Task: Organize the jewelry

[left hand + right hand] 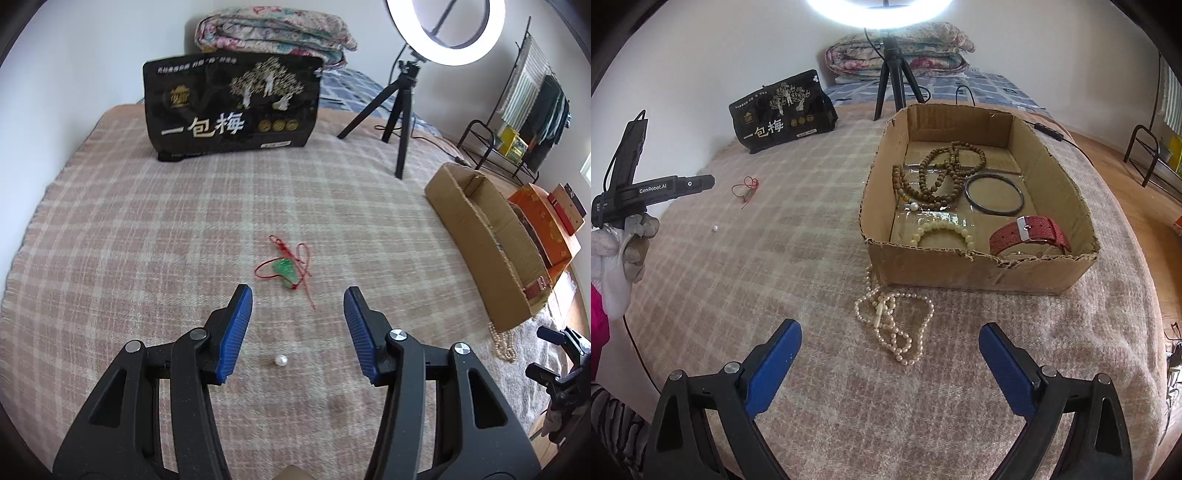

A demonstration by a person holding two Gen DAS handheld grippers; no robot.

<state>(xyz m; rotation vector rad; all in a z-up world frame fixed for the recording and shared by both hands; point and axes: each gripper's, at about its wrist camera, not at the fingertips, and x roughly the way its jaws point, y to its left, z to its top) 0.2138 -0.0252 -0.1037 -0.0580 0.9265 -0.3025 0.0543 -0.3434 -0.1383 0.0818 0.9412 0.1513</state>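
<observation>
My left gripper [297, 295] is open and empty above the plaid blanket. A loose white pearl [280, 359] lies between its fingers, and a green pendant on a red cord [286, 271] lies just beyond the tips. My right gripper [889, 336] is open and empty, with a pearl necklace [892, 325] on the blanket between its fingertips. Behind it stands a cardboard box [979, 271] holding wooden beads [936, 177], a dark bangle [993, 194], a cream bead bracelet [945, 230] and a red watch strap [1030, 232]. The left gripper also shows in the right wrist view [701, 181].
A black snack bag [231, 107] stands at the far side of the bed. A ring light on a tripod [397, 114] stands behind the box. Folded quilts [275, 31] lie by the wall. Orange boxes [546, 221] and a metal rack [517, 122] are off the bed's right side.
</observation>
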